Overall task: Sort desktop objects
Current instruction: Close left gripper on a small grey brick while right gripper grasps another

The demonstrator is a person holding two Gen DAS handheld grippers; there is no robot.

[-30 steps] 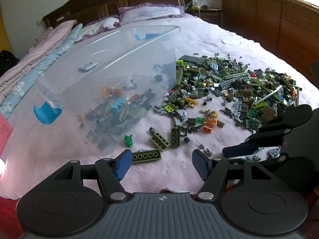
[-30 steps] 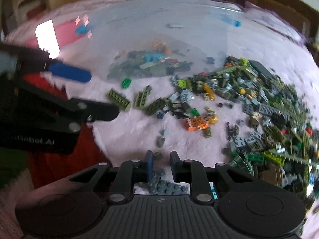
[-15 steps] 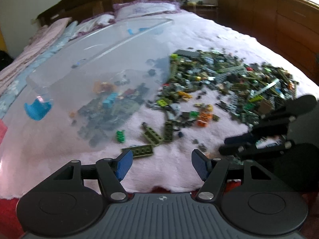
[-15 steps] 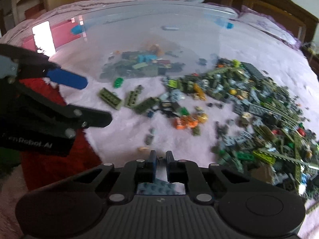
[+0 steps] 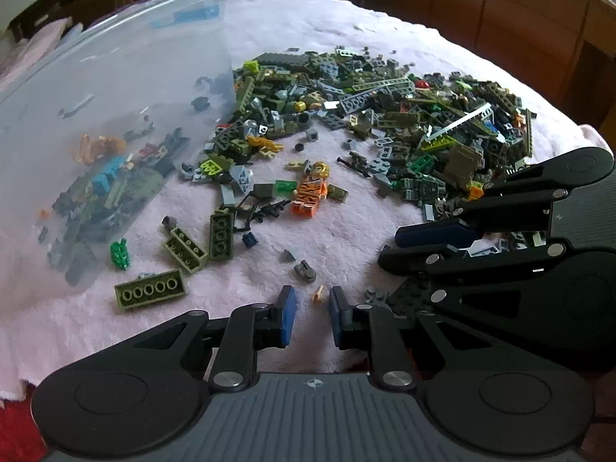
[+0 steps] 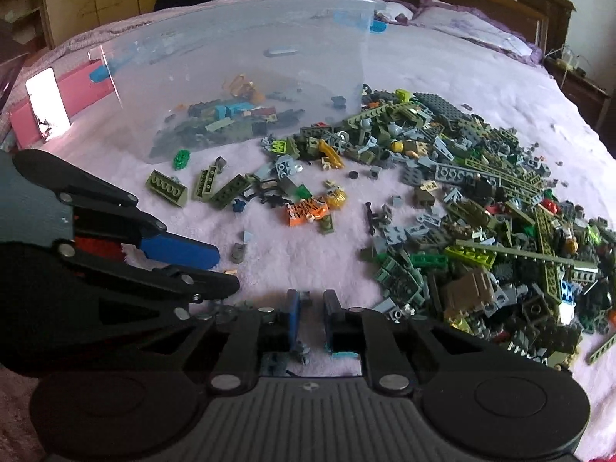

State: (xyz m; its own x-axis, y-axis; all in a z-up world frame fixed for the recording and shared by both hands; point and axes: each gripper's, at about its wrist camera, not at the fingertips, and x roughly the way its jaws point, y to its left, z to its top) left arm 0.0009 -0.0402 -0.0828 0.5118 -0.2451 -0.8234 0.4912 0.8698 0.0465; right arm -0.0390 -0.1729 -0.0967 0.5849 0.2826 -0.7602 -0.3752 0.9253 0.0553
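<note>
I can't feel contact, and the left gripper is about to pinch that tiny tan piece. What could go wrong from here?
1. The tan piece is tiny and lies on the fluffy blanket. The left gripper may squeeze it out or press it into the fibres.
2. The right gripper sits close beside it, so the fingers could collide.
3. The blanket's edge looks near, so a flicked piece might fall off.

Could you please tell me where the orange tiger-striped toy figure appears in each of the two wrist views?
Left wrist view: the orange tiger-striped toy figure lies just above the picture's centre, on the pink fuzzy blanket.
Right wrist view: the figure lies at the picture's centre, left of the main brick pile.
Shared landmark: the clear plastic storage bin, upper left of the figure in both views.
</note>
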